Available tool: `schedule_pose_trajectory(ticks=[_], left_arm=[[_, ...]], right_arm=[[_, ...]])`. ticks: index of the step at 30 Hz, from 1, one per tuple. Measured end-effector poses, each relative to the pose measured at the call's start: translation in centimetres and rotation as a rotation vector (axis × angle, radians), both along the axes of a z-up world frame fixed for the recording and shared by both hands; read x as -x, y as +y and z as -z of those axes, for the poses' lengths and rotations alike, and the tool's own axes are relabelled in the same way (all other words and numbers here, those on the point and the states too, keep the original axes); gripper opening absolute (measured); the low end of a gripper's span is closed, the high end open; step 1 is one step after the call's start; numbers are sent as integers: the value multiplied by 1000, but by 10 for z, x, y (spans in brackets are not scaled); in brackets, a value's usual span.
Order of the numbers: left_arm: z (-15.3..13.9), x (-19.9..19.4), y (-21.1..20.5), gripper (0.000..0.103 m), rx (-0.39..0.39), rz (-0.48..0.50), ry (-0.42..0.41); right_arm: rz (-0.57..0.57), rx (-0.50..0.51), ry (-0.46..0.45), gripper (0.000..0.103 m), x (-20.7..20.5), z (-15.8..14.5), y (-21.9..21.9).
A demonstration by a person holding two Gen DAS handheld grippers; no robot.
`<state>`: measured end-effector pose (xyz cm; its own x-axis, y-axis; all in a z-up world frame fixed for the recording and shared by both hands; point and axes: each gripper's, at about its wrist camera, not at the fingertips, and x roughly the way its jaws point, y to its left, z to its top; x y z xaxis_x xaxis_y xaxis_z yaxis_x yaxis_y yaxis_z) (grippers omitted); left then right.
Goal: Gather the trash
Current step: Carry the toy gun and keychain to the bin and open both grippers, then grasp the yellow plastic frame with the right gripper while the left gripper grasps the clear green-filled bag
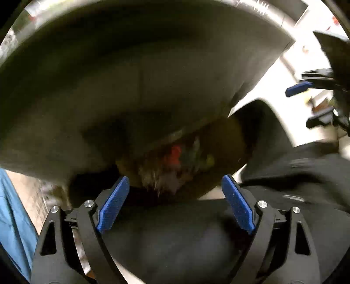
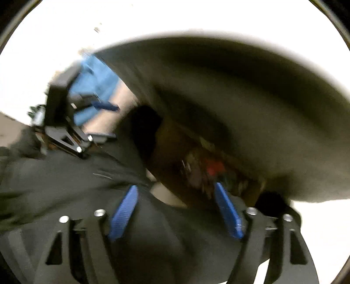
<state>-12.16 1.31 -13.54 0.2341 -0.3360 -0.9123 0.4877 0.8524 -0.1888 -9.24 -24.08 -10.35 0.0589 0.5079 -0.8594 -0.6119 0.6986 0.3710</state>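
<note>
A large grey flap [image 1: 131, 72] stands over a brown opening, and both views are blurred. Inside lies mixed trash [image 1: 181, 157] with red and yellow-green bits. A black bag [image 1: 175, 236] bulges just under my left gripper [image 1: 176, 178], which is open, its blue pads well apart and pressing on nothing. In the right wrist view the same grey flap [image 2: 251, 98] covers the trash [image 2: 210, 168]. My right gripper [image 2: 176, 186] is open over the black bag [image 2: 157, 240]. Each gripper shows in the other's view, the right gripper [image 1: 306, 102] and the left gripper [image 2: 107, 121], both open.
Blue cloth of a person's clothing [image 1: 13, 218] hangs at the left, also seen as blue cloth [image 2: 96, 78] behind the left gripper. A bright white surface [image 2: 175, 17] lies beyond the flap. More black bag material [image 1: 306, 174] spreads to the right.
</note>
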Motion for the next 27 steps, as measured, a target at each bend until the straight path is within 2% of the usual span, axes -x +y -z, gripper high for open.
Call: schedule_pose_trajectory(ticks=[2, 3, 4, 5, 7, 9, 11, 13, 15, 16, 18, 21, 22, 23, 24, 27], left_arm=[[-65, 6, 13, 87, 86, -12, -154], [-93, 5, 19, 92, 118, -25, -234], [-117, 1, 25, 92, 138, -48, -315], [-141, -8, 29, 92, 144, -97, -410], [-165, -37, 37, 92, 153, -185, -502], [-169, -71, 46, 92, 145, -288, -493], [-163, -100, 51, 92, 166, -380, -452], [-154, -117, 60, 92, 216, -428, -398], [-142, -123, 60, 92, 224, -463, -364], [-139, -124, 61, 92, 214, -474, -368], [-135, -130, 59, 92, 159, -487, -388], [-122, -129, 49, 92, 86, -461, -411], [-116, -134, 47, 92, 64, -455, -412], [-111, -142, 45, 92, 31, -462, -410], [-107, -148, 44, 92, 13, -472, -402], [-92, -171, 45, 92, -20, -549, -318]], right_arm=[[25, -81, -122, 90, -16, -60, -8], [43, -100, -171, 92, -24, -78, -11], [81, -113, -255, 97, -40, -102, -14], [137, -99, -362, 98, -60, -121, -15], [227, -41, -510, 98, -100, -133, -13], [292, 21, -572, 98, -148, -126, -4], [330, 92, -564, 97, -195, -107, 6], [372, 135, -509, 90, -232, -86, 9], [410, 140, -407, 86, -269, -62, 10], [425, 135, -381, 79, -274, -54, 7], [474, 127, -320, 78, -299, -41, 3], [479, 148, -334, 77, -314, -36, 6], [461, 166, -351, 64, -318, -37, 9], [444, 185, -371, 40, -321, -37, 14], [420, 188, -375, 35, -322, -38, 19], [370, 174, -356, 35, -311, -41, 27]])
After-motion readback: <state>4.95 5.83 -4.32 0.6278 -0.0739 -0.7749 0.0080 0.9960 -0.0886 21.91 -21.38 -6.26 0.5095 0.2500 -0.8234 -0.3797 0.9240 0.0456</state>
